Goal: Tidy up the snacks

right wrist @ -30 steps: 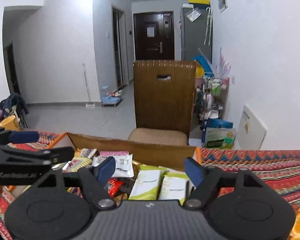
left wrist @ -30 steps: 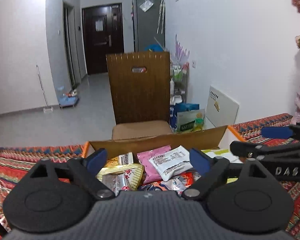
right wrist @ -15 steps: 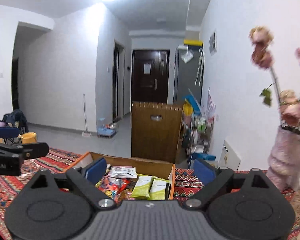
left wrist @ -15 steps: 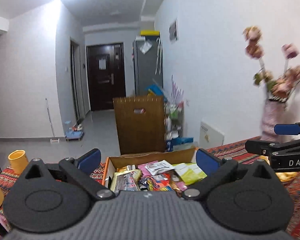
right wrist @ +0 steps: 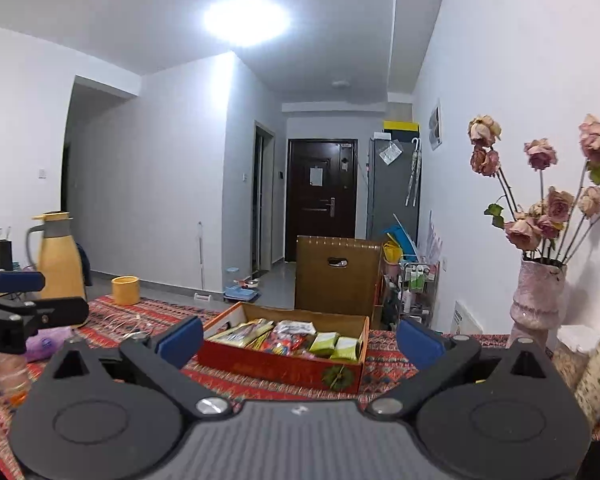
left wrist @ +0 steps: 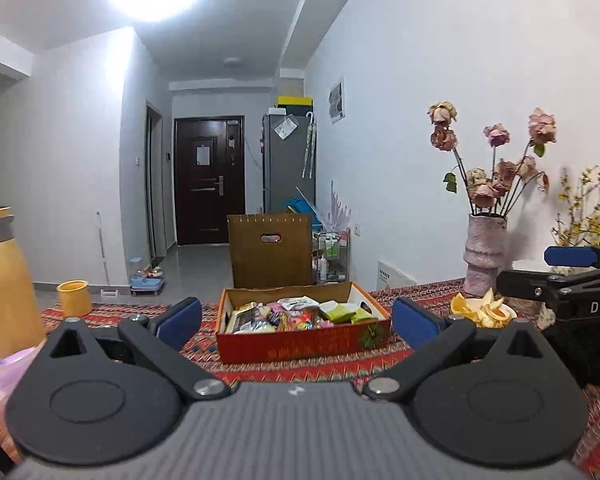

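Observation:
A red cardboard box (left wrist: 300, 346) holds several snack packets (left wrist: 296, 314) and stands on the patterned tablecloth, well ahead of both grippers. My left gripper (left wrist: 296, 322) is open with nothing between its blue pads. In the right wrist view the same box (right wrist: 276, 368) shows two green packets (right wrist: 334, 346) at its right end. My right gripper (right wrist: 299, 342) has its jaws opening, wide apart and empty. Each gripper shows at the edge of the other's view: the right gripper (left wrist: 556, 270) and the left gripper (right wrist: 20, 294).
A yellow thermos jug (left wrist: 4, 280) and a yellow cup (left wrist: 74, 298) stand at the left. A pink vase of dried roses (left wrist: 485, 256) and a pile of fruit peel (left wrist: 482, 312) are at the right. A wooden chair (left wrist: 270, 250) stands behind the box.
Both grippers have drawn back and up from just over the box, which now sits whole and far ahead. Both pairs of jaws have spread wider.

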A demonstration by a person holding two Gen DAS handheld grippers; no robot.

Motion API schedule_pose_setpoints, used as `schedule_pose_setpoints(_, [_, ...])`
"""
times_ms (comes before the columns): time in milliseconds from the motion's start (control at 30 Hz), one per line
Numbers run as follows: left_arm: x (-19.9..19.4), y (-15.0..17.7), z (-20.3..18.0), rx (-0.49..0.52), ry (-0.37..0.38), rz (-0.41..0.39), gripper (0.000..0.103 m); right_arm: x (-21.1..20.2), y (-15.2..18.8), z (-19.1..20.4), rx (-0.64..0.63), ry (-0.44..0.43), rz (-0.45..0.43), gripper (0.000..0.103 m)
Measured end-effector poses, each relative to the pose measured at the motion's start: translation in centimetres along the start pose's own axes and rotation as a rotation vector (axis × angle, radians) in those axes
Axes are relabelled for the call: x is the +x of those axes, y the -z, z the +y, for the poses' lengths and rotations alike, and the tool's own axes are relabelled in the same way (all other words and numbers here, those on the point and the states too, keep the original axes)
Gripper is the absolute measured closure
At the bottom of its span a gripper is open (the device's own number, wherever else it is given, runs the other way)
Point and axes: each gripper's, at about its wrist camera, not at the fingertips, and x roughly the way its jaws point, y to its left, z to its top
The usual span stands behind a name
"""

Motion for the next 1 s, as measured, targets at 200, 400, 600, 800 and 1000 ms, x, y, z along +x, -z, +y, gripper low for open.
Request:
schedule_pose_setpoints(200, [-6.4,3.8,-0.3,-0.032,-0.007,0.02,0.0,-6.4,3.1,1.5,-0.002,-0.006,-0.014,0.0])
schedule_pose_setpoints(400, [-11.4,8.0,-0.6,-0.063,-0.062,0.018,0.0,-11.6,7.5,2.9,-0.011,-0.008,-0.001,0.0])
schedule_pose_setpoints(600, [-14.0,12.2,-1.7,-0.025,-0.118,0.03,0.0,-14.3,12.3,4.2,0.015,0.02,0.027,0.0])
schedule_pose_setpoints(800, [-13.5,16.3,-1.6,-0.056,-0.085,0.099,0.0,-14.3,17.4,5.9,0.044,0.039,0.033,0.0])
schedule_pose_setpoints(1000, [-12.8,18.3,-1.1,-0.085,-0.111,0.129,0.0,-12.8,19.8,7.1,0.103,-0.005,0.086,0.0])
